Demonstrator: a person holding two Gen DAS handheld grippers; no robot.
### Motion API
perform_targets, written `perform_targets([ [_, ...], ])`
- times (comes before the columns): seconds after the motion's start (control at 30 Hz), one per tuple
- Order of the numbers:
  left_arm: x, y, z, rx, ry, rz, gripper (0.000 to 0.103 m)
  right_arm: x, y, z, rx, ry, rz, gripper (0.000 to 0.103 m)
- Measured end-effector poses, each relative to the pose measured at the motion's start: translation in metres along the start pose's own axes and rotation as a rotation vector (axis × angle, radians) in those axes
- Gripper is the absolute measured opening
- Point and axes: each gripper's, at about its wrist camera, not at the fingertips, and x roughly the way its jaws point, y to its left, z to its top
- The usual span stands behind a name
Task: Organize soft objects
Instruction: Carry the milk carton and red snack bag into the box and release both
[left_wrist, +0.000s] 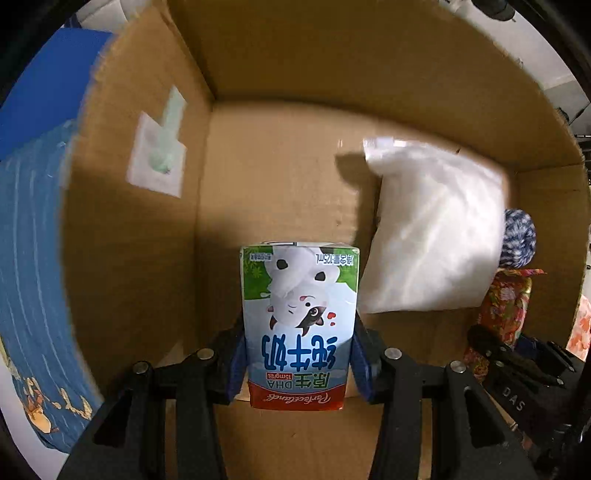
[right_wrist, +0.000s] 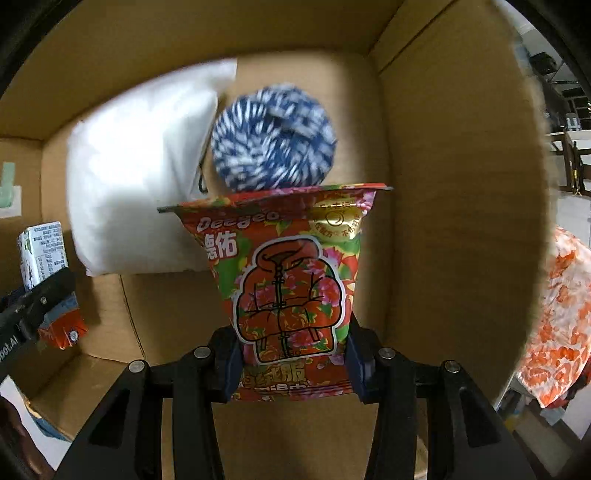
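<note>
The cardboard box is matt brown paperboard. The milk carton is smooth printed paper with a light shine. The snack bag is glossy plastic foil. The white pillow looks like soft cloth, and the yarn ball is fuzzy wool.

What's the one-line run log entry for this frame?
left gripper: shut on milk carton | right gripper: shut on red packet | cardboard box: white bag, yarn ball

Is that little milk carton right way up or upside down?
Upside down. In the left wrist view the milk carton, clamped in the left gripper, shows its cow and lettering inverted.
</note>
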Motion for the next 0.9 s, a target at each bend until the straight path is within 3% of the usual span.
perform_targets([
  [0.23,0.034,0.004,-0.018,-0.002,0.104,-0.003,0.047,0.017,0.006,0.005,0.001,0.051,0.011,0.049],
  [0.43,0.036,0.001,-0.029,0.015,0.090,0.016,0.047,0.028,-0.003,0.010,-0.006,0.072,0.021,0.050],
  [0.63,0.046,0.004,-0.027,-0.013,0.118,-0.016,0.055,0.035,-0.011,0.017,-0.016,0.096,0.035,0.055],
  [0.9,0.030,0.002,-0.035,-0.014,0.081,-0.011,0.058,0.013,-0.002,0.000,-0.060,0.015,0.030,0.069],
])
